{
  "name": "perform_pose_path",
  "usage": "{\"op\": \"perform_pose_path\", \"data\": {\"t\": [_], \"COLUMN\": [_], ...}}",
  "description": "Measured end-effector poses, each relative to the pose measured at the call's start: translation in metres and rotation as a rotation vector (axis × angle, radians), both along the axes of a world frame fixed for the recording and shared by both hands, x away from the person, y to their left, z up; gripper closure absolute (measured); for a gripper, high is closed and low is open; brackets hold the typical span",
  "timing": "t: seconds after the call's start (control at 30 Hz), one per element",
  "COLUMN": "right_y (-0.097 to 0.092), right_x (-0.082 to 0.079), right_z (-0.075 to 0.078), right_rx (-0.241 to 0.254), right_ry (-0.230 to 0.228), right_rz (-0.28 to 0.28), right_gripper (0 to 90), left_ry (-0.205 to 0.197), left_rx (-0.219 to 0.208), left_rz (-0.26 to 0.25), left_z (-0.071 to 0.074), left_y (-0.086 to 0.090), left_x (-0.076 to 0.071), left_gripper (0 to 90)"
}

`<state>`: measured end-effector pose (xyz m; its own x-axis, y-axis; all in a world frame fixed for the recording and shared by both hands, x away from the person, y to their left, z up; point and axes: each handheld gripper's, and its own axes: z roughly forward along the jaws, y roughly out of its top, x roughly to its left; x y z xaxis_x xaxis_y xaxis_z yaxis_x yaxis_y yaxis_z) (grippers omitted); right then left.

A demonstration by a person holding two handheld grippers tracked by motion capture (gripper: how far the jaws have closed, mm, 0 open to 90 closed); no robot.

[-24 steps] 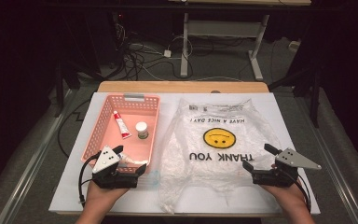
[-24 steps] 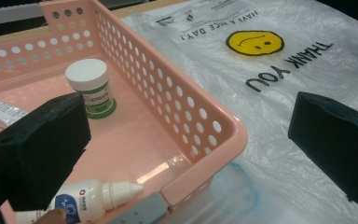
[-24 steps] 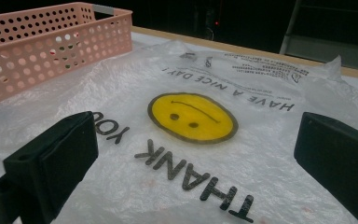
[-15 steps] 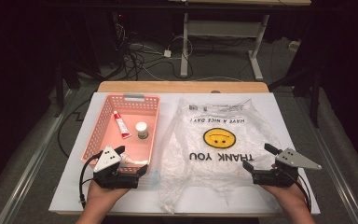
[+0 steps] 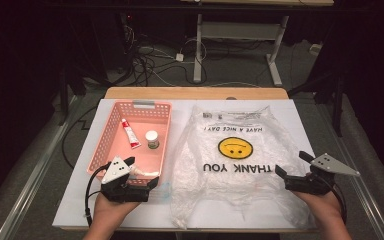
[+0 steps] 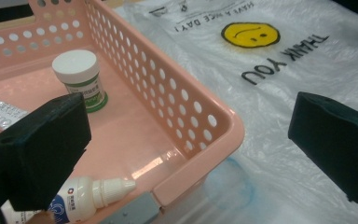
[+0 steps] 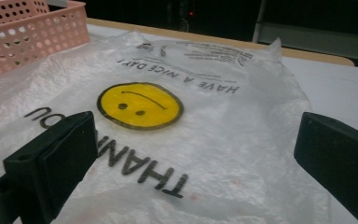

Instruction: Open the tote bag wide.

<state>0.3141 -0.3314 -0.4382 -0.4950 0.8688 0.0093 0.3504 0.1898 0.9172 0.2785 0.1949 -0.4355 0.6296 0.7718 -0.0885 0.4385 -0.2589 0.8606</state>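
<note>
Three items – tube (image 5: 130,133), jar (image 5: 152,139), dropper bottle (image 6: 91,196) – pink basket (image 5: 107,137)

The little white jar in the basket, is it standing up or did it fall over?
Standing up. The jar sits on its base in the basket, white lid on top. The dropper bottle near it lies on its side.
</note>
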Motion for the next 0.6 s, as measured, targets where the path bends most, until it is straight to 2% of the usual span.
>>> {"op": "perform_pose_path", "data": {"t": [0.03, 0.2, 0.43, 0.53, 0.6], "right_y": [-0.003, -0.015, -0.024, -0.028, -0.028], "right_x": [0.001, 0.008, 0.02, 0.036, 0.041], "right_z": [0.0, -0.001, -0.002, 0.0, 0.0], "right_rx": [-0.004, -0.022, -0.025, -0.025, -0.036], "right_ry": [0.001, 0.01, 0.027, 0.037, 0.042], "right_rz": [-0.005, -0.047, -0.072, -0.085, -0.09], "right_gripper": [0.2, 0.2, 0.2, 0.3, 0.3], "left_ry": [0.006, 0.022, 0.031, 0.026, 0.016], "left_rx": [0.007, -0.036, -0.034, -0.043, -0.026], "left_rz": [0.002, 0.009, 0.0, -0.011, 0.004], "left_z": [0.0, 0.001, 0.002, 0.001, 0.004], "left_y": [0.0, 0.004, 0.007, 0.005, 0.004], "left_x": [0.001, 0.0, -0.003, -0.004, -0.006], "left_gripper": [0.0, 0.0, 0.0, 0.0, 0.0]}}
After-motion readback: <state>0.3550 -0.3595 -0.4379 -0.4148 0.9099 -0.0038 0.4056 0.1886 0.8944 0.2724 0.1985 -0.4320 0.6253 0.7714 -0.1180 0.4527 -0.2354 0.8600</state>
